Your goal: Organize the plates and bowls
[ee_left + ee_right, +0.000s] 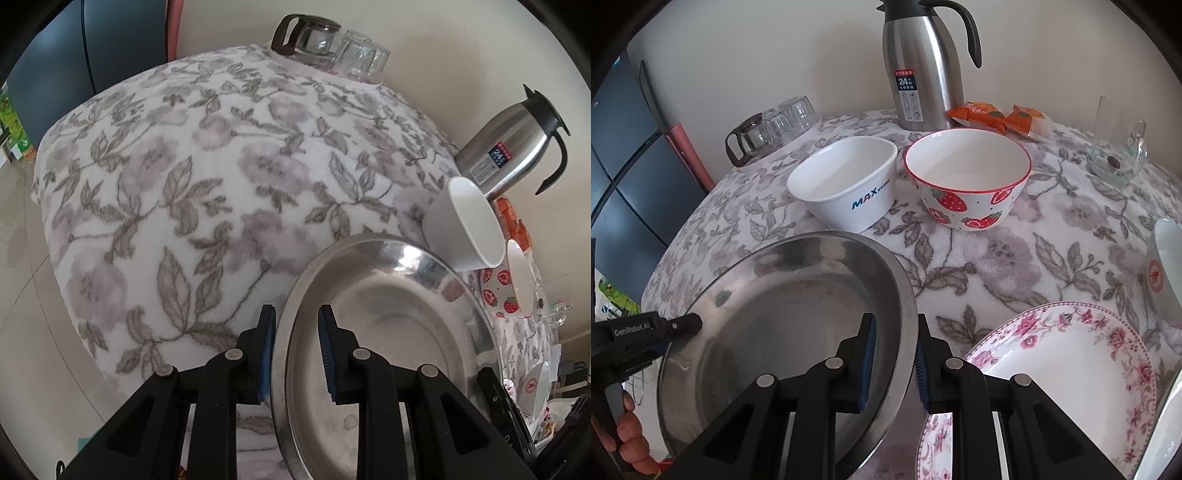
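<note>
A large steel plate (388, 314) (783, 317) is held between both grippers over the near left part of the flowered tablecloth (184, 184). My left gripper (297, 354) is shut on its left rim, one blue pad on each side; its tip (696, 321) also shows in the right wrist view. My right gripper (895, 365) is shut on the opposite rim. Behind the plate stand a white MAX bowl (846, 184) (469, 225) and a strawberry bowl (967, 177) (502, 291). A pink-flowered plate (1071, 365) lies to the right of my right gripper.
A steel thermos jug (919, 66), orange snack packets (1001, 114), a glass mug (1119, 147) and a glass pot with upturned cups (764, 129) line the back. A white bowl with a red mark (1163, 273) sits far right. The table edge drops off at left.
</note>
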The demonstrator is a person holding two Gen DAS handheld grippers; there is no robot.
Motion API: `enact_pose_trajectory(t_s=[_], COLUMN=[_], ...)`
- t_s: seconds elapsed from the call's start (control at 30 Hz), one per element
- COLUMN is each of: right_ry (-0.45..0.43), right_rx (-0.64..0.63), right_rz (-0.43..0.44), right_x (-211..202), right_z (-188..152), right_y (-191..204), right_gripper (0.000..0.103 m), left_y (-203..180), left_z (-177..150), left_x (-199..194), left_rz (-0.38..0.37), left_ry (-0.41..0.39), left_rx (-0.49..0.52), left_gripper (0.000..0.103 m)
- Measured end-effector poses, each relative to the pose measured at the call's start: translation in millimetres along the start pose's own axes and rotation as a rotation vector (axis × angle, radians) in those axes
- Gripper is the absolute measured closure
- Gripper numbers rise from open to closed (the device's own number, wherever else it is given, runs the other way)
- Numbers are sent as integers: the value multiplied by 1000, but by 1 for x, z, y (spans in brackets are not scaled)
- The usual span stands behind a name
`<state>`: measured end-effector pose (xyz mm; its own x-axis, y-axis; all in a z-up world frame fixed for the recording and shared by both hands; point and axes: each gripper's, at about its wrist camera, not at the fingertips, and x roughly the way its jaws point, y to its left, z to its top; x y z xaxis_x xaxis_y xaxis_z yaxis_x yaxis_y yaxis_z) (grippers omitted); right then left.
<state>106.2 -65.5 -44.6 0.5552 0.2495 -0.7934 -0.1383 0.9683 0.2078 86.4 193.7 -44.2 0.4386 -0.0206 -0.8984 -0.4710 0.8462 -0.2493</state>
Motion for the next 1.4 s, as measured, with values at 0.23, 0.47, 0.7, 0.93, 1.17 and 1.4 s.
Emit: enact_pose_trajectory(t_s=[0.23,0.47,0.7,0.93,1.17,1.4], right_ry=[-30,-66,-136,-192,-232,-265], right_rx=[-7,-26,-37,-35,-32,-9], right_rz=[5,-6,-22,-54,-102,-131], right_x=[-15,-34,-65,-94,-120,-146], right_z=[4,7,12,12,6,-4], right_y=[-1,-2,-5,-17,-30,-51], right_gripper=[82,82,82,82,82,82], left_y=[-1,-10,-20,-41,-60,-82], left_z=[0,0,-3,-11,-23,-37], left_x=[-9,-28,-54,-77,-83,-93], left_rz=[-36,-74,-140,-193,-231,-255], left_ry=[-19,-79,-158,-233,-230,-238], left_rx=[-3,18,46,102,142,190], left_gripper=[79,79,79,78,78,77])
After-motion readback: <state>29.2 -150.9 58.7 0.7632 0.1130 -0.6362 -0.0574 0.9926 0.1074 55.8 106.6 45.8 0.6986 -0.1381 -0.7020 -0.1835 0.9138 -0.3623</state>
